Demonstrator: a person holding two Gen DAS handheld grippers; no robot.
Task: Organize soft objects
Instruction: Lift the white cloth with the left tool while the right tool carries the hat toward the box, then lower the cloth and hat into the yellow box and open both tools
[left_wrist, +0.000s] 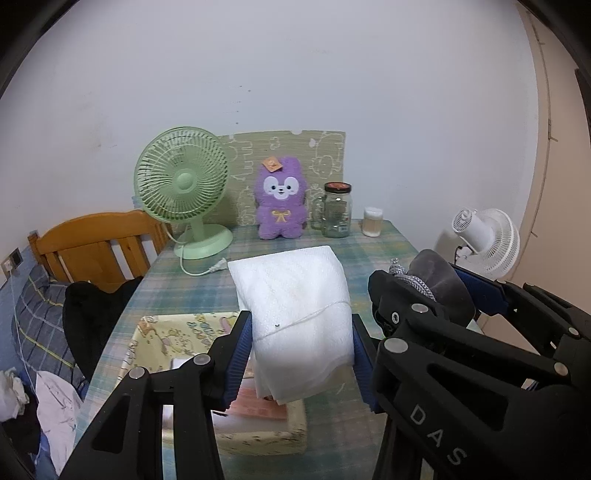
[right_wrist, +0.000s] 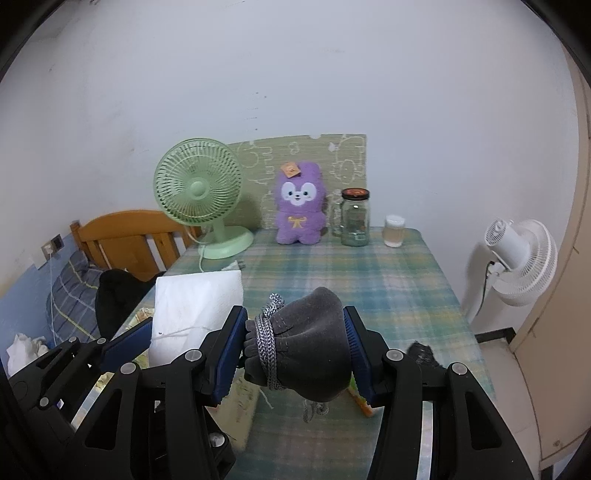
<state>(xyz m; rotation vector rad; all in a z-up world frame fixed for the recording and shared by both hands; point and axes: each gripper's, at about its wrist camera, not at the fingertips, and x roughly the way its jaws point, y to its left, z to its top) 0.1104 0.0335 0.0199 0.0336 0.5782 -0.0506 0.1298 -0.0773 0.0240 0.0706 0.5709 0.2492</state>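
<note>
My left gripper (left_wrist: 301, 354) is shut on a folded white foam sheet (left_wrist: 295, 306) tied with thin string, held above a pale yellow cartoon-print fabric box (left_wrist: 173, 332) on the plaid table. My right gripper (right_wrist: 293, 350) is shut on a grey pouch (right_wrist: 314, 347) bound with a grey-white cord, held above the table's middle. The right gripper with the pouch (left_wrist: 439, 280) shows to the right in the left wrist view. The foam sheet (right_wrist: 192, 306) shows to the left in the right wrist view. A purple plush toy (left_wrist: 281, 197) sits upright at the table's back.
A green desk fan (left_wrist: 183, 188), a glass jar with a dark lid (left_wrist: 337, 210) and a small white-capped container (left_wrist: 373, 221) stand at the back. A white fan (right_wrist: 521, 254) stands right of the table. A wooden bed frame (left_wrist: 96, 243) and clothes lie to the left.
</note>
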